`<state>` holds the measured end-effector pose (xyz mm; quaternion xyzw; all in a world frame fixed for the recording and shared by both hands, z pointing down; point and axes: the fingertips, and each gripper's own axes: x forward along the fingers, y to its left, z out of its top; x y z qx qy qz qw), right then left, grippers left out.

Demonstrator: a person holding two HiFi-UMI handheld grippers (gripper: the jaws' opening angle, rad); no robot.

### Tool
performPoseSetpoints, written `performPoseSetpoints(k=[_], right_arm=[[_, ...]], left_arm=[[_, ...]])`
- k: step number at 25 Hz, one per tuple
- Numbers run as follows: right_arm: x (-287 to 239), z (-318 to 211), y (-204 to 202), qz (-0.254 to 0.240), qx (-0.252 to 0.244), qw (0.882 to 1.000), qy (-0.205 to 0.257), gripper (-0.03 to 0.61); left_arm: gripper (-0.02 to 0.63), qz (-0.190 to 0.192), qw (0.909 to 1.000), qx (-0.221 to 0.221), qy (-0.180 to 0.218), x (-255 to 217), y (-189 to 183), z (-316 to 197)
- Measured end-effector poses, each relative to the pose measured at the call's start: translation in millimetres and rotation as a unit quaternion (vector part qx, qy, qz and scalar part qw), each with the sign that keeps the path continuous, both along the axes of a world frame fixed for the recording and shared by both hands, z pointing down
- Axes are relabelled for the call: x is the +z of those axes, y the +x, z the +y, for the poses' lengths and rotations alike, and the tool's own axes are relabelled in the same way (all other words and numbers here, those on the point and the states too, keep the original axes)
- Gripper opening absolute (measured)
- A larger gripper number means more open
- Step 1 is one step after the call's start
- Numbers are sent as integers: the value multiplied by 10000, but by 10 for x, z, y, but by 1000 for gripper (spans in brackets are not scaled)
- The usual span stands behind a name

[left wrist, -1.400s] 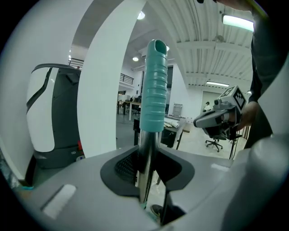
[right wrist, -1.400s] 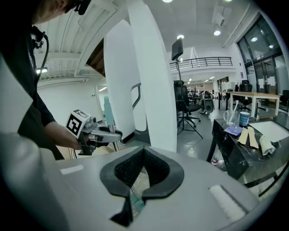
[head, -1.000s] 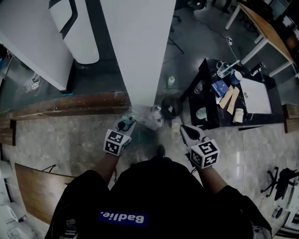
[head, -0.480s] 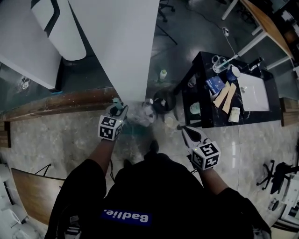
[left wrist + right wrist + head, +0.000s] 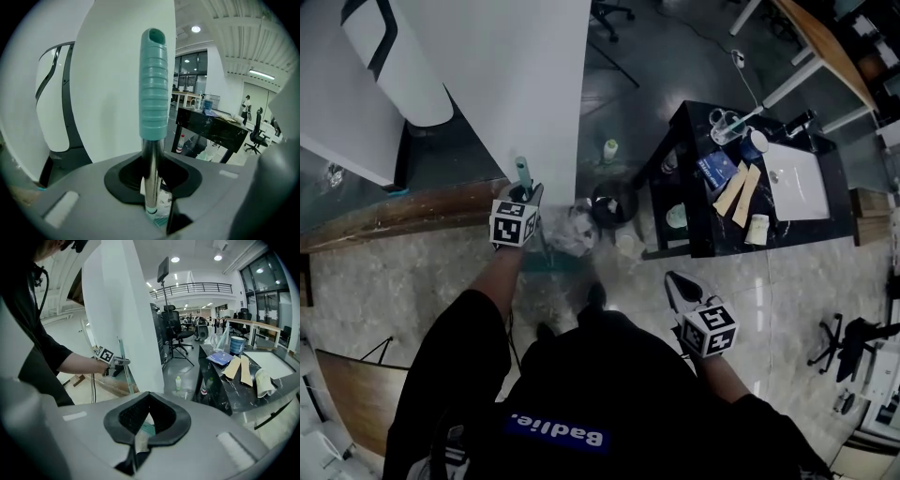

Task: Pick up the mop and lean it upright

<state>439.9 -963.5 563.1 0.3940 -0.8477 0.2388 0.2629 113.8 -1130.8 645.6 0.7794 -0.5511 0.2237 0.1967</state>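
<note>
My left tool (image 5: 151,190) is clamped on the mop (image 5: 153,93). Its jaws press on the shiny metal shaft just below the ribbed teal grip, and the grip sticks up past them. In the head view the grip end shows right above the marker cube, close to the bottom corner of the white pillar (image 5: 516,75). I cannot tell whether the shaft touches the pillar. From my right gripper view the mop stands nearly upright beside the pillar, with my left hand at its top. The shaft runs down to the floor, where a teal patch lies by my feet, too blurred to make out.

My right tool (image 5: 678,286) hangs lower, at my right side, well apart from the mop. Its jaws are together with nothing between them.

To my right stands a black worktop (image 5: 717,239) with papers, cups and a white sheet on it. A small bottle (image 5: 609,150) stands on the dark floor between the pillar and the worktop. A crumpled pale bundle (image 5: 572,234) lies on the floor near the foot of the pillar.
</note>
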Motion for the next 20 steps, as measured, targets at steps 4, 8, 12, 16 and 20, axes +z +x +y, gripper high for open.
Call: performPoseSetpoints(k=[4,8,12,16,20], right_arm=[[52,11,48,-1,71,9999,-80,5],[71,10,111,56,167,9998,-91,5],[88,-34,143,122,287,9995,-69,5],[126,-71,143,85,274,9996,-82,5],[172,-30,189,157,289,9993,-155,11]], left_arm=[[107,-137,9998,-118,-100,33,-81,-196],[107,-250,9991,-165,-299,83,-95,-249],[109,-445,9978,-172,-462,131,-122,-296],[112,-632,9959,-193,-611,172,-160,-382],[134,-785,9925,-185,-920,309,-194,-325]])
